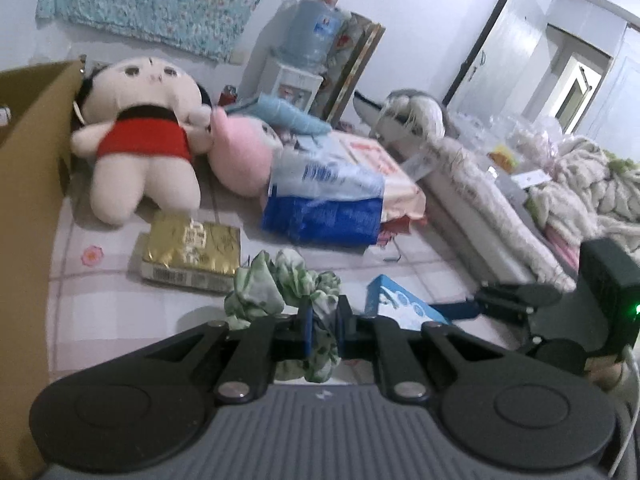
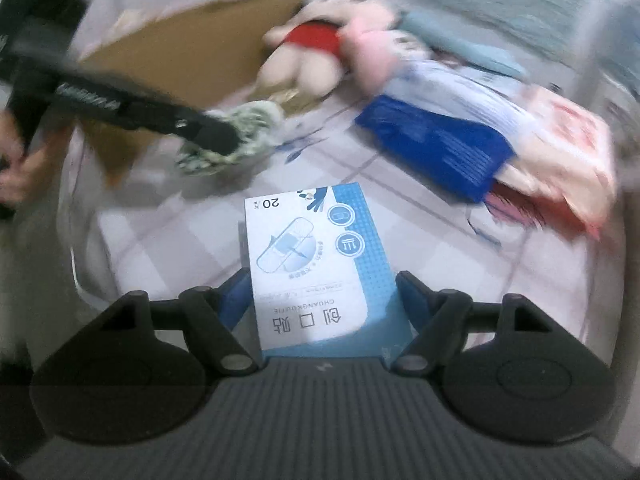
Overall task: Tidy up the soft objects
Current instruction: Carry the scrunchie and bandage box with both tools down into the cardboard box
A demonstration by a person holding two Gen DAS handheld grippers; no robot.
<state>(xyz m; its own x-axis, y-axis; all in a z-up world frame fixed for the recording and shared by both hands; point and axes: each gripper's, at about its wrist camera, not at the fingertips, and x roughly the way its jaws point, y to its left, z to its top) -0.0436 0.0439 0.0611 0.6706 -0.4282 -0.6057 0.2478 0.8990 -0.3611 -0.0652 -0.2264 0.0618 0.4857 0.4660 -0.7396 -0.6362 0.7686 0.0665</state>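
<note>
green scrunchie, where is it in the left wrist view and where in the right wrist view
Left wrist view: the green scrunchie sits low in the centre, pinched between the left gripper fingers.
Right wrist view: the scrunchie is upper left of centre, blurred, at the tip of the left gripper reaching in from the left.
Shared landmark: the doll in the red dress, lying beyond the scrunchie in both.
</note>
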